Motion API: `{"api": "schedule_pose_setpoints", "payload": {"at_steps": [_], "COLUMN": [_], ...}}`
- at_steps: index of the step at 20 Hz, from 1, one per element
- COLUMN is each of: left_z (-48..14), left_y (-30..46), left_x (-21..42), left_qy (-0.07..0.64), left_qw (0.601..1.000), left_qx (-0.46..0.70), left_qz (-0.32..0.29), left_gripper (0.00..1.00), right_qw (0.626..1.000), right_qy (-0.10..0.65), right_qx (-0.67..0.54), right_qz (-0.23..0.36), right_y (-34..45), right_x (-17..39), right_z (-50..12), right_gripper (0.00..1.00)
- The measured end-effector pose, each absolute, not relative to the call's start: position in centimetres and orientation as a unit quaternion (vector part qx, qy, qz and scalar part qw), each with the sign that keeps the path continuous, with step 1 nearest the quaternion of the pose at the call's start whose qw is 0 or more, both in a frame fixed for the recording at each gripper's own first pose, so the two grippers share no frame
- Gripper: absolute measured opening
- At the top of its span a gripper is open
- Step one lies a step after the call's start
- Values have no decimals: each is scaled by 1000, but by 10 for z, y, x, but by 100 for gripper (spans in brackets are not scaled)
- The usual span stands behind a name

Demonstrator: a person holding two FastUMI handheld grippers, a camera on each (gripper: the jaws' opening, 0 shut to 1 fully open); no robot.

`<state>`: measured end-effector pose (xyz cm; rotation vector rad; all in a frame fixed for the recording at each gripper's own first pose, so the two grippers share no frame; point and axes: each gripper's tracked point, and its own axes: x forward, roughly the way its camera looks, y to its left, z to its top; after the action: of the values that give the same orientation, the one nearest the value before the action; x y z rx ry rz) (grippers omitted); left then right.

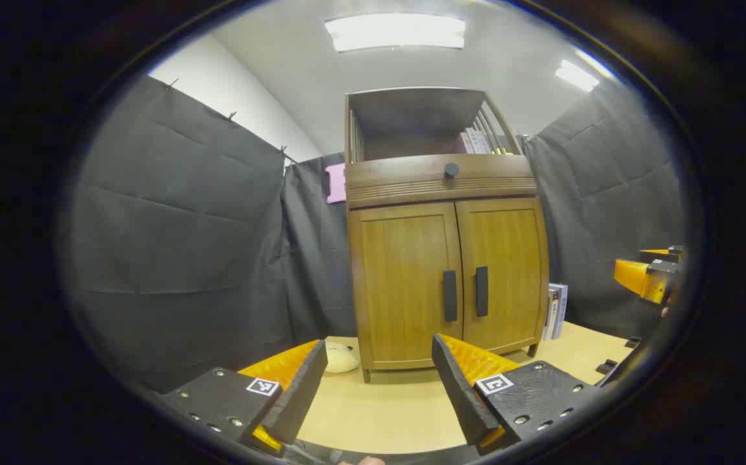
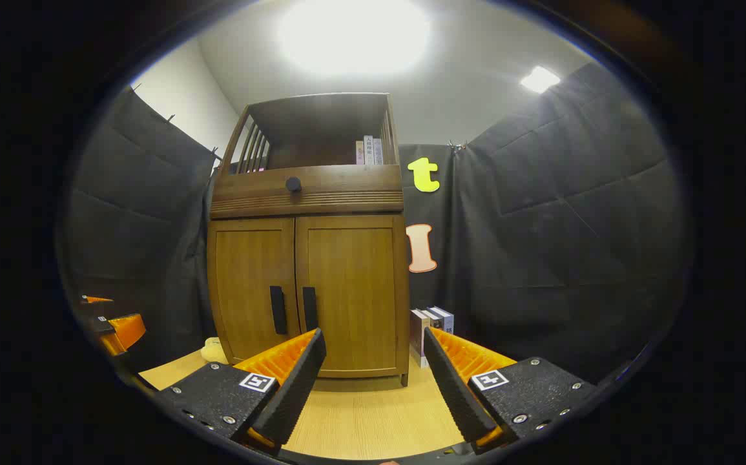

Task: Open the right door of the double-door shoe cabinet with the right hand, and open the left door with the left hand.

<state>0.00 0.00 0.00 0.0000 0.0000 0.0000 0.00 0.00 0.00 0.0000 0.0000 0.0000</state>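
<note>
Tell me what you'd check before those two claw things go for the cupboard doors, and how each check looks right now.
1. Both doors shut, ready to pull: right door and left door closed. Ok.
2. Handles reachable: right handle and left handle uncovered. Ok.
3. Right gripper open: fingers apart, nothing between. Ok.
4. Left gripper open: same. Ok.
5. Grippers at the handles: both apart from the cabinet, not touching. Not ok.
6. Door swing: books stand on the tabletop beside the right door. Cannot tell if they interfere.
</note>
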Motion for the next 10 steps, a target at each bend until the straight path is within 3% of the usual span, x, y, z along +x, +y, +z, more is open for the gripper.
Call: {"api": "schedule_pose_setpoints", "payload": {"at_steps": [2, 10], "left_z": [2, 6], "left_y": [-2, -9], "left_x": [3, 16], "left_qy": [-4, -10], "left_qw": [1000, 1000], "left_qx": [3, -1], "left_qz": [1, 9], "left_gripper": [94, 93], "right_qw": [1000, 1000], "right_qy": [-3, -7], "right_qx": [0, 5], "right_qz": [0, 1], "right_y": [-1, -4], "right_x": [2, 17], "right_z": [0, 2], "right_gripper": [94, 94]}}
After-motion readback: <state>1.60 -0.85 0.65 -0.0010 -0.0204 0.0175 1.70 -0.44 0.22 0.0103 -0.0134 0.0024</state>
